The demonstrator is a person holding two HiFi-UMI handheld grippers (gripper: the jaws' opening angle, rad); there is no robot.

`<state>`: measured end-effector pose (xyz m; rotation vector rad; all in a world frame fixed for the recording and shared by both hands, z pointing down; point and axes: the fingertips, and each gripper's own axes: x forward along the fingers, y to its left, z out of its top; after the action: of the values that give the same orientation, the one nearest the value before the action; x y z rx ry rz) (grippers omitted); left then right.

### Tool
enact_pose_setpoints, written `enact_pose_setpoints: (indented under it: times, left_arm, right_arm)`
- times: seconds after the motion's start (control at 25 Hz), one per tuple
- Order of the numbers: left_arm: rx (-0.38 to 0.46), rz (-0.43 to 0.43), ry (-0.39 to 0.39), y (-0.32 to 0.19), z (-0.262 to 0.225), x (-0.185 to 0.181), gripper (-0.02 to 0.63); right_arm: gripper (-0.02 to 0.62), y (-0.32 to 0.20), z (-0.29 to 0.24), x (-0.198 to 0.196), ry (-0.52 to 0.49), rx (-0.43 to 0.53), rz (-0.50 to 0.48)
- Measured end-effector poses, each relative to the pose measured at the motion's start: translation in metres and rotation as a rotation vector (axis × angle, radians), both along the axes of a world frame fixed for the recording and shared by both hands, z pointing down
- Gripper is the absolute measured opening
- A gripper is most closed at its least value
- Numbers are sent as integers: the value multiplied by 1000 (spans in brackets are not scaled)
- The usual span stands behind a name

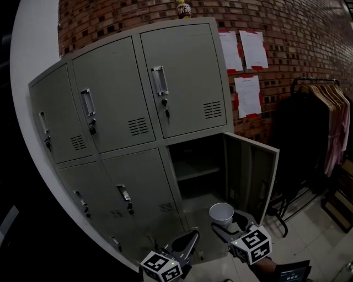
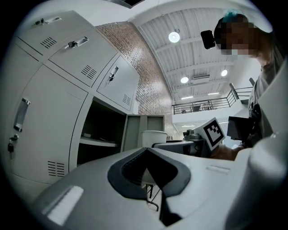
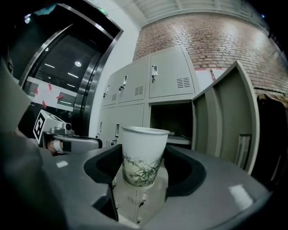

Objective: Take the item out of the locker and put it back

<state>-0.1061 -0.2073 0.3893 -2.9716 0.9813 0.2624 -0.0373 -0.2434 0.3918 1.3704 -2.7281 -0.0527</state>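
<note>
A white paper cup (image 1: 221, 211) printed with green bamboo (image 3: 140, 157) stands upright between the jaws of my right gripper (image 1: 229, 224), which is shut on it (image 3: 141, 161). It hangs just outside the open lower-right locker (image 1: 198, 165), below the level of the inner shelf (image 1: 199, 172). The locker's door (image 1: 251, 179) is swung out to the right. My left gripper (image 1: 190, 240) hovers low and to the left of the cup, its jaws meeting at the tips (image 2: 146, 150) with nothing in them. From the left gripper view the cup (image 2: 154, 137) shows beside the open compartment (image 2: 101, 130).
The other locker doors (image 1: 118, 104) are closed. A clothes rack with hanging garments (image 1: 320, 126) stands to the right, close to the open door. Papers (image 1: 248, 71) hang on the brick wall. A bottle (image 1: 183, 8) sits on top of the lockers.
</note>
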Motion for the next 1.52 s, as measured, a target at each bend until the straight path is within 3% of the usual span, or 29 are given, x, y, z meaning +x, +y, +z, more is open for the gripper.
enact_pose_setpoints:
  times: [0.24,0.48,1.16,1.52]
  left_arm:
    - [-62,5,-36,30,4,8,-11]
    - [-21,-5,-20,37,2,16,-11]
    - [-24,-68,-34,33,4,31,-11]
    - [-10,-33,-6,38,0,33,-9]
  right_arm:
    - [282,42,10,8,11,-36,3]
    - [282,61,6,13,11,-34,-26]
    - [282,65,2,31,5,-14,-54]
    - [282,62,0,30,7,-9,-57]
